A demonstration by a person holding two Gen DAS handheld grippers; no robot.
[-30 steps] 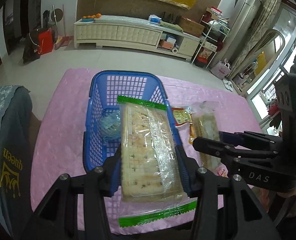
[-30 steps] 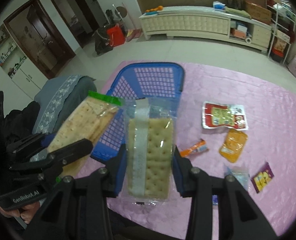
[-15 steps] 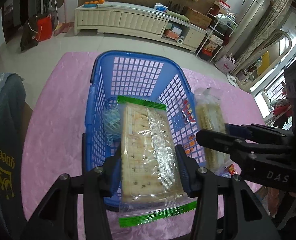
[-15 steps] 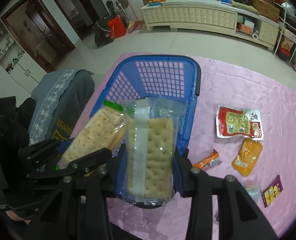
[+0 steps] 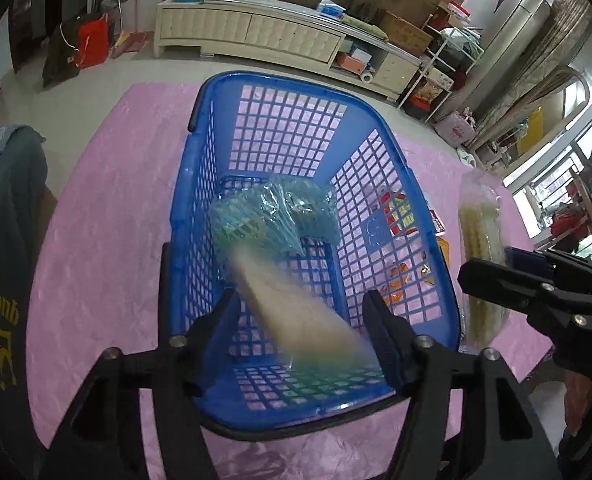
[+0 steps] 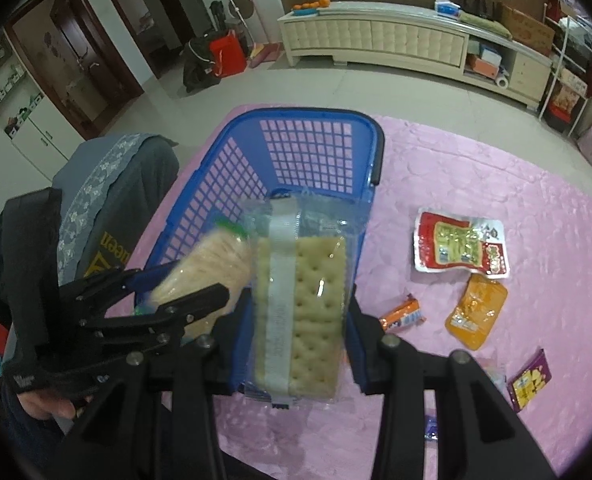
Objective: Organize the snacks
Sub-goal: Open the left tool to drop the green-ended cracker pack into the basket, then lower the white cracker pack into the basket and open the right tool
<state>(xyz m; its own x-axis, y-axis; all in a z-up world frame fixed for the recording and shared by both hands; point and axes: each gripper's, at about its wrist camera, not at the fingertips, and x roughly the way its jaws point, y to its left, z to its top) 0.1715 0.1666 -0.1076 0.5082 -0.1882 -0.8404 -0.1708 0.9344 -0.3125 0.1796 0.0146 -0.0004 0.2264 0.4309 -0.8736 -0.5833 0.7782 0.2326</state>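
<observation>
Cracker pack [image 5: 292,304] blurred, loose in blue basket [image 5: 395,168] | left claw [image 5: 299,320] just spread, released | right claw [image 6: 292,312] grasping second cracker pack [image 6: 299,308]

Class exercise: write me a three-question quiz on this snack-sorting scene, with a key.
1. True or false: the right tongs are shut on a plain cracker pack.
2. Fill in: the blurred pack between the left tongs is above the blue ____.
3. The red packet is: A held by the right tongs; B lying on the pink cloth; C held by the left tongs.
Key: 1 true. 2 basket; the left tongs' jaws have just been opening, the pack loose between them. 3 B.
</observation>
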